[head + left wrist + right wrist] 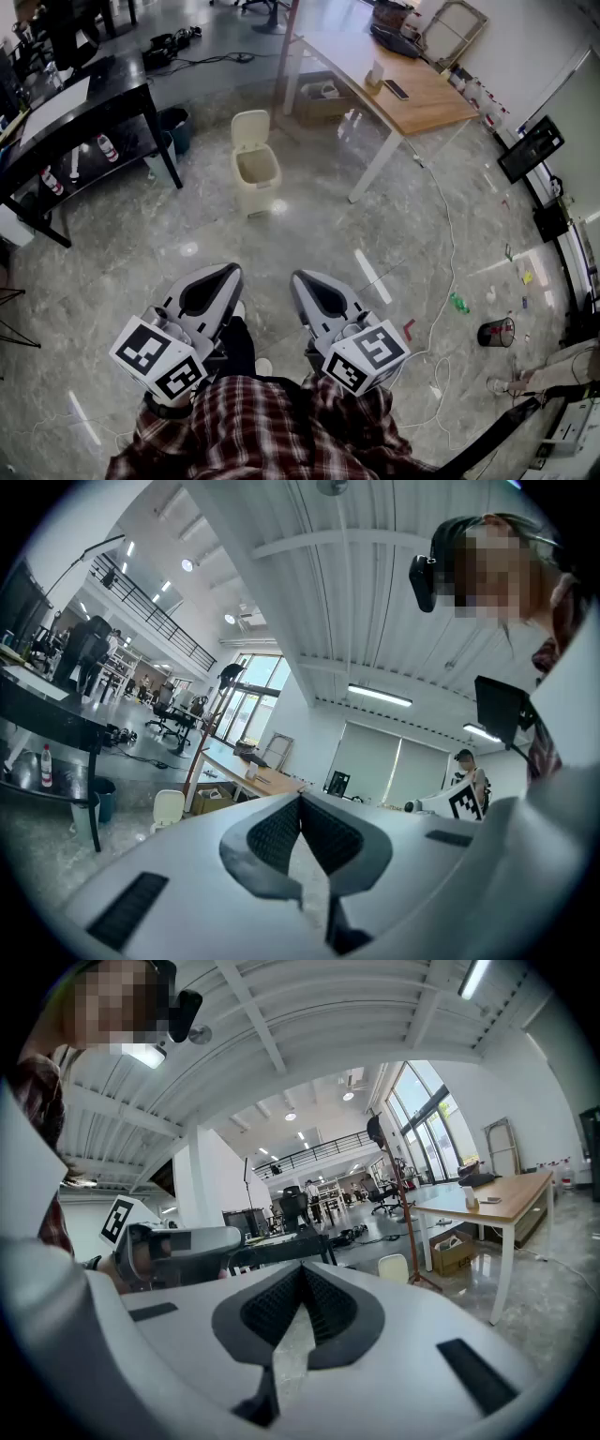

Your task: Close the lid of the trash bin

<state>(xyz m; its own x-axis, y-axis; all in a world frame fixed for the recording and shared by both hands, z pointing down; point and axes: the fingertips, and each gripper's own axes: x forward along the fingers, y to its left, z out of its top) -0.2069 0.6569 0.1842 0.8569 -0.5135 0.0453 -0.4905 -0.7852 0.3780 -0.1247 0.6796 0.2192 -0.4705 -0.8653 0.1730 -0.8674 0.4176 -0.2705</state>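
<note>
A cream trash bin (255, 172) stands on the grey floor ahead of me, its lid (250, 128) raised upright at the back. Both grippers are held low and near my body, well short of the bin. My left gripper (229, 270) is shut with nothing in it, and my right gripper (299, 277) beside it is shut and empty too. In the left gripper view the bin (169, 808) is small and far off to the left of the closed gripper (300, 797). In the right gripper view the lid (394, 1267) shows just past the closed gripper (302, 1266).
A black table (94, 98) with a lower shelf stands left of the bin, a dark blue bucket (175, 127) by its leg. A wooden table (403, 89) stands to the right, a cardboard box (319, 101) under it. Cables and a black cup (497, 332) lie on the floor at right.
</note>
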